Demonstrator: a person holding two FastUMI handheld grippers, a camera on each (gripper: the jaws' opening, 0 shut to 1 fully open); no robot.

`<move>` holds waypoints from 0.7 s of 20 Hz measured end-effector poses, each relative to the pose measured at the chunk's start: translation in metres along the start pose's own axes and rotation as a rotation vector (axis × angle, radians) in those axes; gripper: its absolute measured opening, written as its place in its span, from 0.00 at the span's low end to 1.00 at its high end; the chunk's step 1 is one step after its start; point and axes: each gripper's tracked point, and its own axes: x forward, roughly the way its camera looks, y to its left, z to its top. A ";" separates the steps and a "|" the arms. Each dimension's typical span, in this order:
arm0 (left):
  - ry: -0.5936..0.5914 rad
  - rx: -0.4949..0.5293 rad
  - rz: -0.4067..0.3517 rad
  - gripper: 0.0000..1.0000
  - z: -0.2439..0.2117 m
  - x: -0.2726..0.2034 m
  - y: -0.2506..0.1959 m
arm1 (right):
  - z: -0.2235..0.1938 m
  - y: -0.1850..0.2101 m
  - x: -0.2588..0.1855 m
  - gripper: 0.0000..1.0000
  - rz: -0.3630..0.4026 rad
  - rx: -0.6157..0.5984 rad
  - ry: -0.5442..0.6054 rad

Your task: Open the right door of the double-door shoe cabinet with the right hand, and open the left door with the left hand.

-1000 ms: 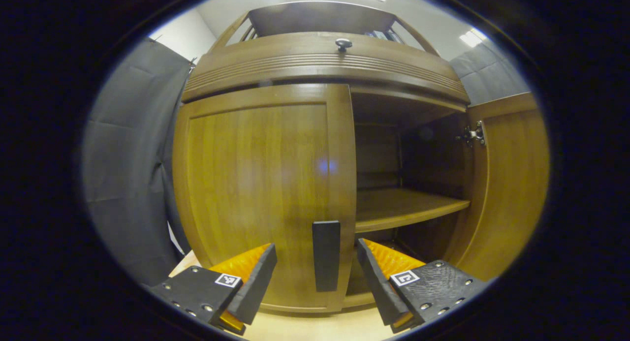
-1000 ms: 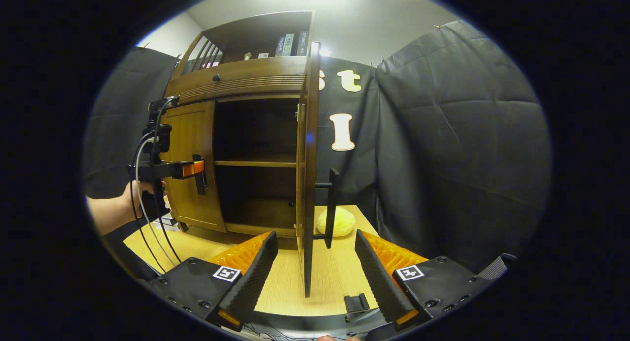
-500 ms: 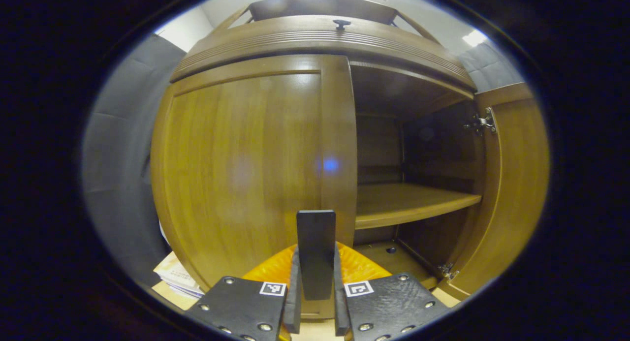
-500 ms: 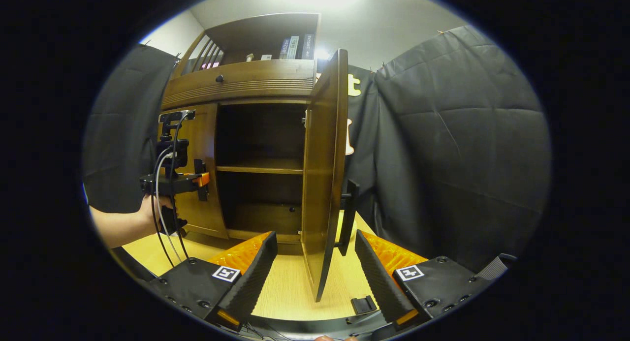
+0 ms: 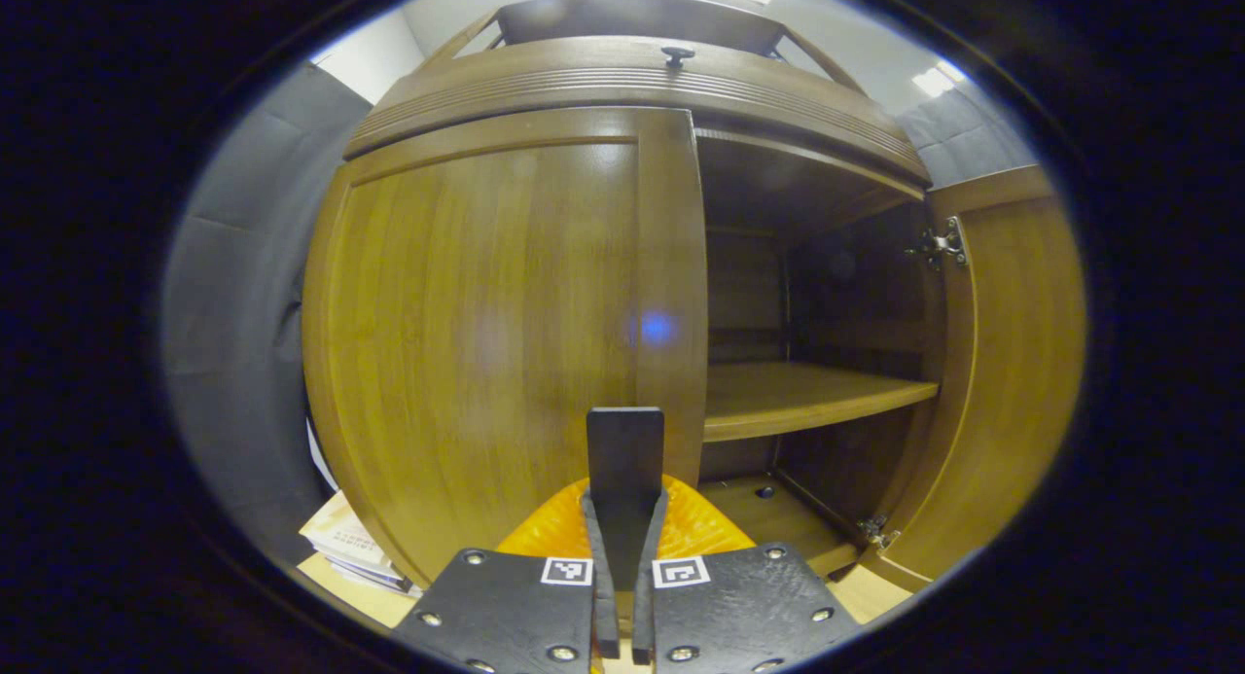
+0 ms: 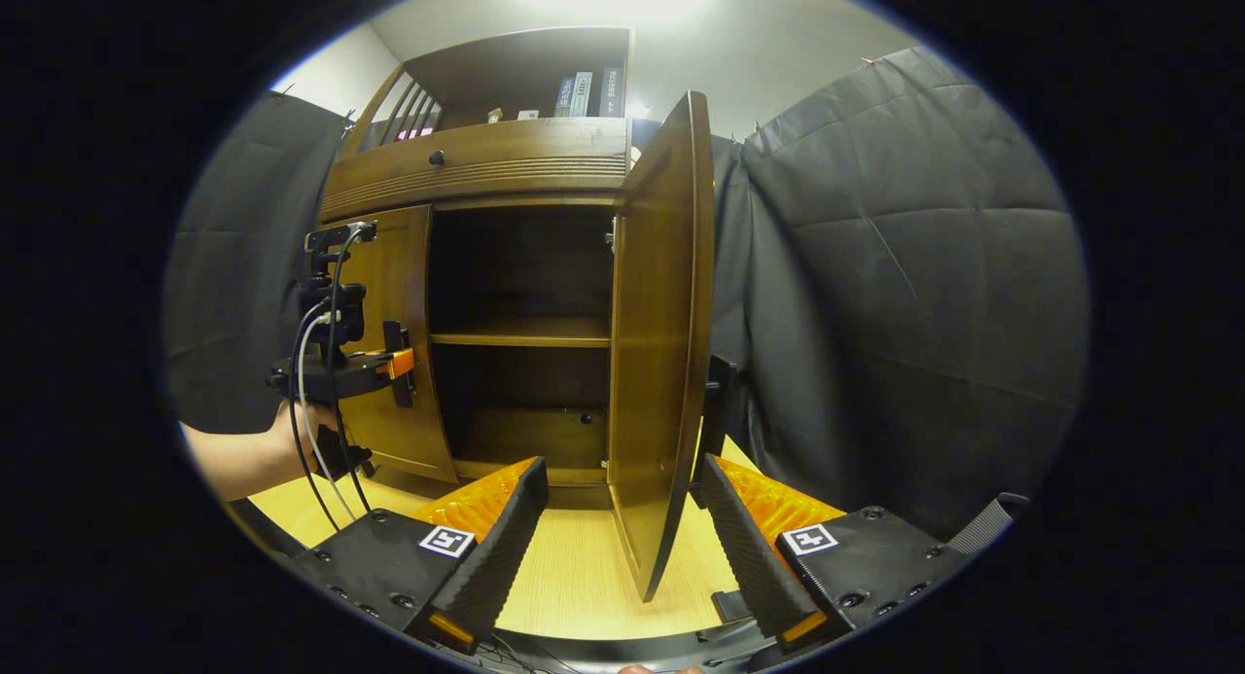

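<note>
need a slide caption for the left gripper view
Left hand-held gripper shut on the closed left door's handle, with the right door swung open beside it.

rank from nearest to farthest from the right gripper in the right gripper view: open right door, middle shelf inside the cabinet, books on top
1. open right door: its lower edge sits between the right gripper's spread fingers.
2. middle shelf: farther back, inside the cabinet, left of that door.
3. books: farthest, high in the top compartment.
</note>
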 end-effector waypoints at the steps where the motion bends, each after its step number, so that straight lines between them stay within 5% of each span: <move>1: 0.000 -0.004 -0.009 0.08 -0.002 -0.007 0.001 | 0.000 0.004 0.002 0.95 0.010 -0.001 -0.004; 14: -0.002 -0.012 -0.040 0.08 -0.004 -0.106 0.031 | 0.008 0.069 0.028 0.95 0.197 0.000 -0.039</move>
